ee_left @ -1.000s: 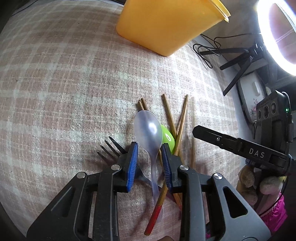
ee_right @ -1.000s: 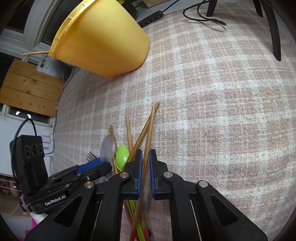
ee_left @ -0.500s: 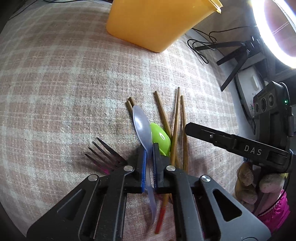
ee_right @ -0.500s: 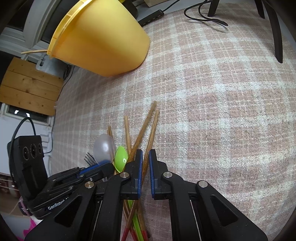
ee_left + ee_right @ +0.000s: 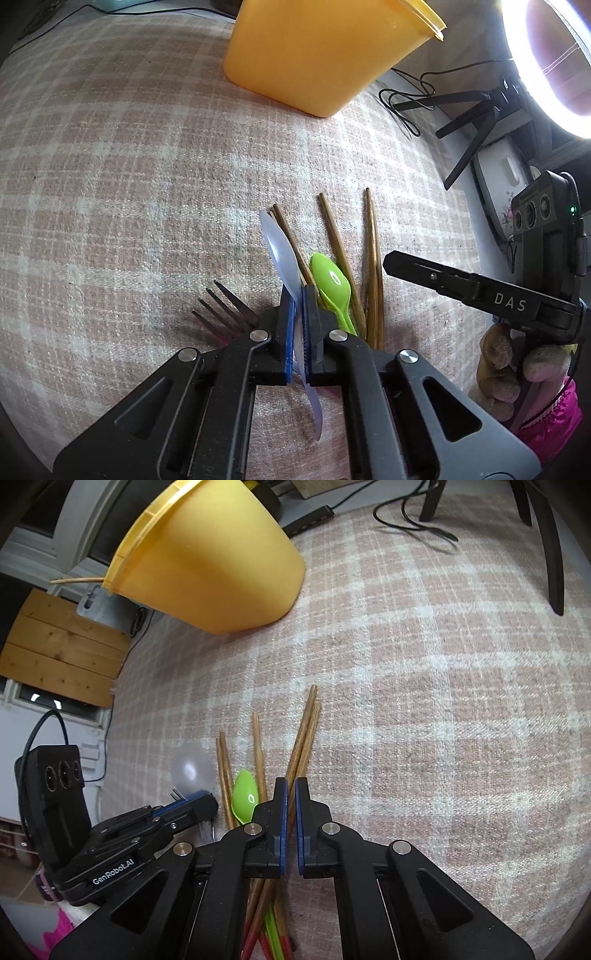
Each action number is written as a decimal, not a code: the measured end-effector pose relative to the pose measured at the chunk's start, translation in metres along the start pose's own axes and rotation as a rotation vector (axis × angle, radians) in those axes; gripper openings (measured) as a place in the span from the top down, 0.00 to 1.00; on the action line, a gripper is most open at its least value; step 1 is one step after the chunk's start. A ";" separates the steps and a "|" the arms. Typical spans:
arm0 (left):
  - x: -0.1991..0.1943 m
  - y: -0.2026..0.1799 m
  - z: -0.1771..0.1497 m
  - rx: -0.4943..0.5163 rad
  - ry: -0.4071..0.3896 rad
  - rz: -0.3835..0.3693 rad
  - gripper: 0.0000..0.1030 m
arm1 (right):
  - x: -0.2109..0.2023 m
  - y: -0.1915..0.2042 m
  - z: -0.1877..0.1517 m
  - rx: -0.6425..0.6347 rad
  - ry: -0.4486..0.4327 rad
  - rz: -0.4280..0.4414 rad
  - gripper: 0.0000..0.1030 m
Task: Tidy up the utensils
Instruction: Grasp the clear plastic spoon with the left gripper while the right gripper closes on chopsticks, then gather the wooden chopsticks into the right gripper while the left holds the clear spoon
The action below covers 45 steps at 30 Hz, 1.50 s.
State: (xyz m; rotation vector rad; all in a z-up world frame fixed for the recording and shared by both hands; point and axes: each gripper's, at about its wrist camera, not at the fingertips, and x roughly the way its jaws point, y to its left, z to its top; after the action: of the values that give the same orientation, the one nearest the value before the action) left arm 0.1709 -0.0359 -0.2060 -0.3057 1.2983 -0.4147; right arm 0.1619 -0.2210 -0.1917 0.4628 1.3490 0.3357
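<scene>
Translucent spoon is clamped in the left gripper's jaws, wooden chopsticks in the right gripper's, near the yellow tub.

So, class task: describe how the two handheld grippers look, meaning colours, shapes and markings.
Both are black plastic with silver pivot screws and flat blue pads. The right gripper carries white "DAS" lettering on its side; the left gripper reads "GenRobot.AI". Each has a black three-lens box.
</scene>
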 end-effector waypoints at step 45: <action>-0.014 0.011 -0.003 -0.023 -0.019 -0.023 0.99 | -0.006 -0.049 -0.017 0.201 0.073 0.177 0.92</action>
State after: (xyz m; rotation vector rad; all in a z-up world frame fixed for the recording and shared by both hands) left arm 0.1666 -0.0193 -0.1995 -0.3429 1.2825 -0.4155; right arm 0.1423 -0.2642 -0.2138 0.7466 1.4226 0.3671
